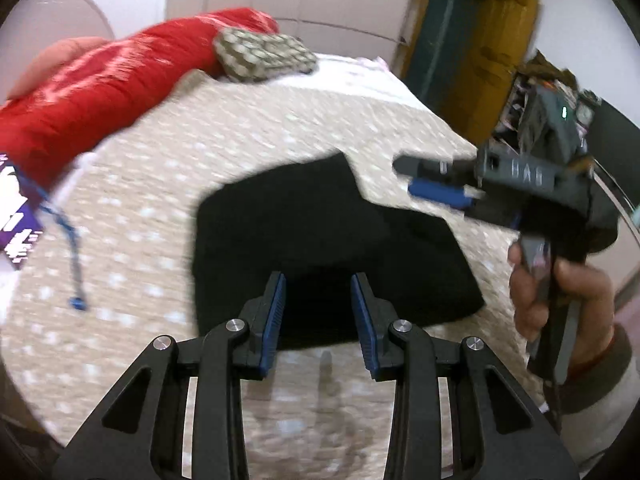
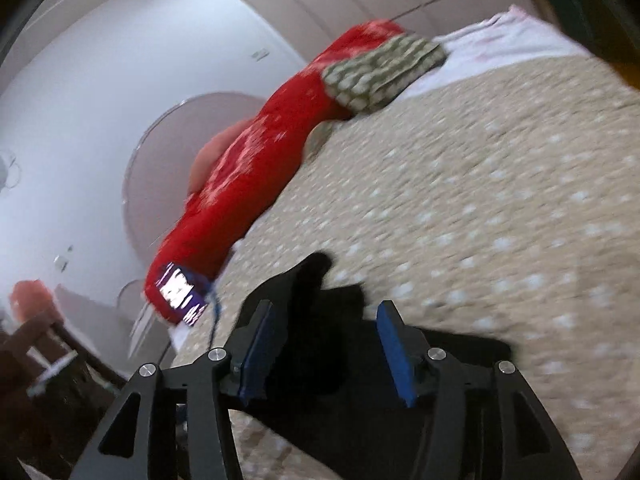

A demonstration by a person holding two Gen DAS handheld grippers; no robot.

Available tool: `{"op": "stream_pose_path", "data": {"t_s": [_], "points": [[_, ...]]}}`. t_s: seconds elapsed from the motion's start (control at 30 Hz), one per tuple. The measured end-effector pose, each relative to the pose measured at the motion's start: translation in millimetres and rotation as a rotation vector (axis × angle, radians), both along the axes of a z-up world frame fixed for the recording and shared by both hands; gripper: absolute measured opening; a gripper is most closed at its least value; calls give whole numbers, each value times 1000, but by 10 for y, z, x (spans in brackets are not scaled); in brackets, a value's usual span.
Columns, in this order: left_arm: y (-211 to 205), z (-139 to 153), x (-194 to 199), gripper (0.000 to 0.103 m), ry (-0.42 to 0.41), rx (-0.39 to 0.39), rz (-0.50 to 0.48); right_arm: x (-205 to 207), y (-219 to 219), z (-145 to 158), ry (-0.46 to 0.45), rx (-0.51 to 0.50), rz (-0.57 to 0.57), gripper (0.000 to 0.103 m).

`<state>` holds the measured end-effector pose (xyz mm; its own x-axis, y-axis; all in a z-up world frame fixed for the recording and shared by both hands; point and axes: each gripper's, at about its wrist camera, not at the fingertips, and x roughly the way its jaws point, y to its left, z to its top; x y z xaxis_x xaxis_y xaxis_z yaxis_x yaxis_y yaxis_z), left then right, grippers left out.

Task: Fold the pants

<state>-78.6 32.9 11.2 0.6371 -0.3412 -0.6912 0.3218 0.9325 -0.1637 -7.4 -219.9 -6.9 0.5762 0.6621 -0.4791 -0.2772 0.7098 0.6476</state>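
Note:
The black pants (image 1: 320,240) lie folded into a compact block on the beige dotted bedspread (image 1: 240,140). My left gripper (image 1: 318,284) is open and empty, its blue pads just above the near edge of the pants. My right gripper (image 1: 408,178) shows in the left wrist view at the right, held in a hand above the pants' far right corner, jaws apart. In the right wrist view the right gripper (image 2: 328,316) is open and empty over the pants (image 2: 312,344), which lie below and between its fingers.
A red rolled blanket (image 1: 100,84) and a patterned cushion (image 1: 264,54) lie along the bed's far left side. A purple tag with blue cord (image 1: 20,224) sits at the left. A yellow door (image 1: 480,60) and clutter stand beyond the bed's right edge.

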Motion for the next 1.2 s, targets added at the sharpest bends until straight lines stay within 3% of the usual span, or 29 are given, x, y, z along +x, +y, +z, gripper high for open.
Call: {"op": "stream_pose_path", "data": {"t_s": [0.1,0.2,0.23,0.27,0.37,0.5,0.57,0.67,0.73,0.8,0.9,1.0,1.1,1.2], "points": [[212,27,75,38,-21,3,58,115,257,-132,55,32,33,62],[347,-89,231,39,33,-18,110,240,481,-301,120,39,41,64],[403,-127,294,39,56,-38,124,264,548,-335,132,12,53,52],[454,-166,350,38,75,-55,140,250,618,-318,105,-10,68,27],[521,-161,364,38,97,-68,169,119,641,-135,32,-41,83,10],[482,-49,360,39,68,-81,163,-329,349,344,-108,-53,77,10],[390,-6,361,47,46,-74,143,-510,131,432,-126,-63,55,10],[164,-44,411,49,42,-44,101,-589,-73,284,-65,-171,-19,10],[14,-125,447,49,56,5,85,-541,-187,-10,39,-258,-85,10],[-113,-220,506,49,84,49,69,-473,-280,-293,134,-272,-111,12],[-158,-198,558,49,72,69,73,-517,-383,-265,150,-218,-153,18],[-170,-116,646,49,56,66,81,-548,-395,7,86,-261,-184,22],[-247,-137,787,49,62,91,88,-551,-294,229,2,-241,-143,22],[-330,-212,922,49,85,101,86,-405,-52,228,-31,-259,-81,22]]}}
